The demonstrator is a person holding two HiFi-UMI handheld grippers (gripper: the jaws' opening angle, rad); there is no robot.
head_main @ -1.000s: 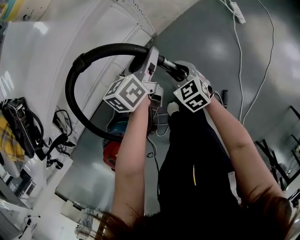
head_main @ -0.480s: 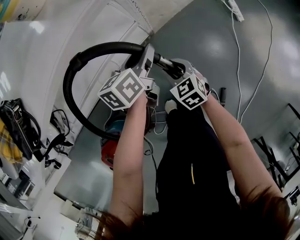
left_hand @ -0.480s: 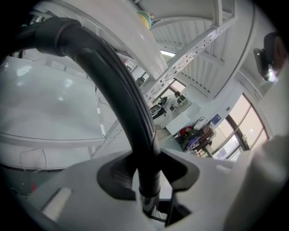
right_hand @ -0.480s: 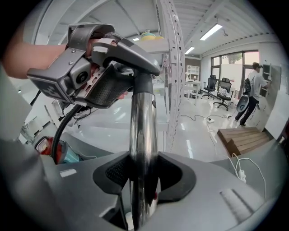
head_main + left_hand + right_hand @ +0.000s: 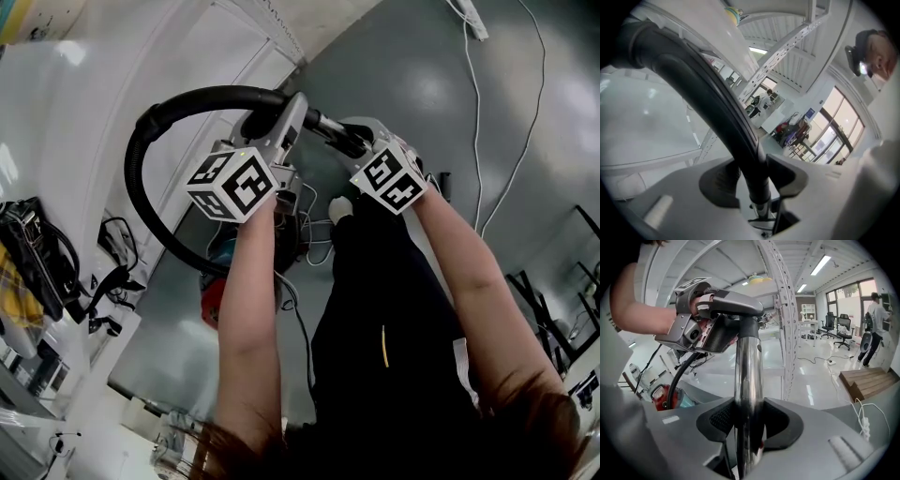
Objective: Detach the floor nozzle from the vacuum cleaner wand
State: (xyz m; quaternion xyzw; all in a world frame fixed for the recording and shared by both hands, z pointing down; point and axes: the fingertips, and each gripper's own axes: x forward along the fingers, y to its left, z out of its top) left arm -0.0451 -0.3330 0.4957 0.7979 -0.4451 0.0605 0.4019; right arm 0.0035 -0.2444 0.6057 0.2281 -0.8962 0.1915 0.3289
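Gripped shiny metal vacuum wand (image 5: 749, 366) firmly in right gripper (image 5: 749, 420). Pinched black curved vacuum hose (image 5: 705, 89) in left gripper (image 5: 757, 180), having just eased its jaws slightly wider.

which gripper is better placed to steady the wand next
Right gripper: its jaws clamp the chrome wand. The left gripper, jaws just eased open a little, holds the black hose by the handle.

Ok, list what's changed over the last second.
The left gripper has rolled on its grip: its marker cube now sits turned, a little further left in the head view. Its jaws have just closed in, then eased slightly open, with the black hose still gripped between them. Unchanged: the right gripper stays clamped on the metal wand, and both arms stay where they were.
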